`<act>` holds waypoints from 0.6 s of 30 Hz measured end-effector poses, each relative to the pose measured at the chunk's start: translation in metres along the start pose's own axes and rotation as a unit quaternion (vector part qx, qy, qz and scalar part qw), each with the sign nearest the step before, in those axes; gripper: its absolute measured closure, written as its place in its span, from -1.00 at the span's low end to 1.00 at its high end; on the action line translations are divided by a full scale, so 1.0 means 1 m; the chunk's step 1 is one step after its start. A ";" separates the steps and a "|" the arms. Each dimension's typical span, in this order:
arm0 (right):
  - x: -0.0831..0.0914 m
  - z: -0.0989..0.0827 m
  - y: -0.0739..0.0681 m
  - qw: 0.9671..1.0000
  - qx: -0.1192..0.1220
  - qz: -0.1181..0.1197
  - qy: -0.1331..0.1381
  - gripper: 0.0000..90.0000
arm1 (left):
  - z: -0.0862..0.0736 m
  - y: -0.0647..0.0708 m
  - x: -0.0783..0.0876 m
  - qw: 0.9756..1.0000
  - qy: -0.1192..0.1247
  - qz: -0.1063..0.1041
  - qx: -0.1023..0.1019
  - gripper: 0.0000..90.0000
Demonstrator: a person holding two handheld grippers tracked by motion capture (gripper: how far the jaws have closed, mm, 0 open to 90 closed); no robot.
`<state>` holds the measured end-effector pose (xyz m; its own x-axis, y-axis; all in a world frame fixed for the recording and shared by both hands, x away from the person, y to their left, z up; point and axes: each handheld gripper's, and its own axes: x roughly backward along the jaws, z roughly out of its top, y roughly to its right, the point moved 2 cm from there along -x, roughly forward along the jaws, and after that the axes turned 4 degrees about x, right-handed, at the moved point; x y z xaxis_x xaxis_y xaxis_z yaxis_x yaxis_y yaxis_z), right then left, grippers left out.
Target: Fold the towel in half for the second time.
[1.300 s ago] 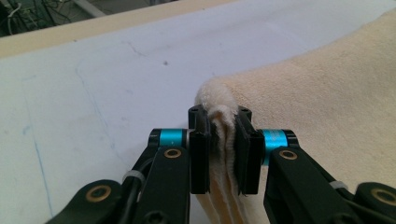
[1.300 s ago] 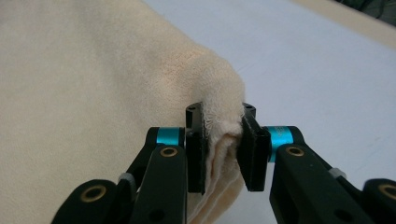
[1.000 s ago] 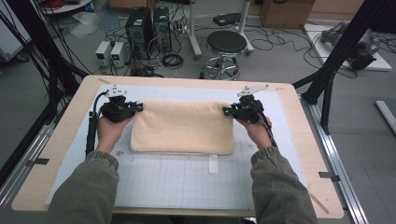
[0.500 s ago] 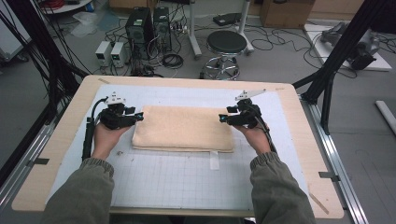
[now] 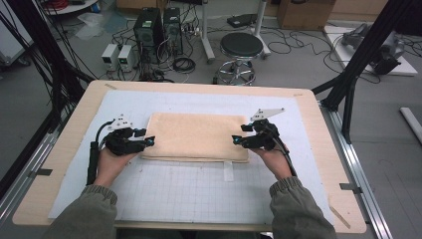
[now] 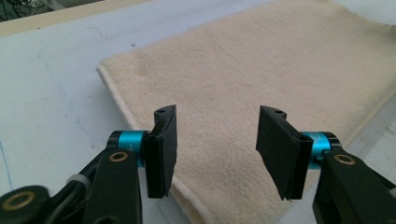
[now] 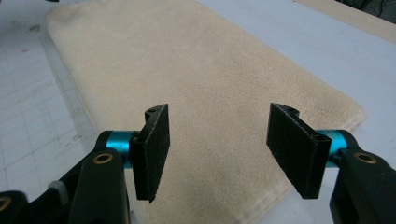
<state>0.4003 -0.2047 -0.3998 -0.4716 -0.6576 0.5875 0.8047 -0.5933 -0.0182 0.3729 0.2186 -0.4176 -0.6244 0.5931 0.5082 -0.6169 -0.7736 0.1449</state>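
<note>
The cream towel (image 5: 195,136) is lying folded flat in the middle of the white mat (image 5: 199,199), a bit toward the tabletop's far edge; it's fluffy, with stacked layers showing along the near edge. The left gripper (image 5: 148,141) and right gripper (image 5: 236,141) sit at its two short ends. Both have just been opening, and nothing's pinched between their jaws.
</note>
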 end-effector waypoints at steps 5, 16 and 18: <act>0.006 -0.005 -0.002 1.000 -0.016 0.001 0.001 -0.39 | 0.003 0.013 0.007 1.000 0.006 -0.019 -0.016 -0.09; 0.018 0.002 -0.014 1.000 -0.001 -0.008 0.026 -0.60 | 0.002 0.026 0.016 0.999 0.017 -0.025 -0.016 -0.49; 0.019 0.002 -0.016 1.000 0.000 -0.007 0.027 -0.62 | -0.001 0.027 0.018 0.999 0.020 -0.024 -0.014 -0.55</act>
<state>0.3796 -0.2066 -0.3864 -0.5017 -0.6729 0.5437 0.7976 -0.6031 -0.0104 0.3447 0.2084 -0.4054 -0.6121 0.6377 0.4676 -0.6595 -0.7380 0.1431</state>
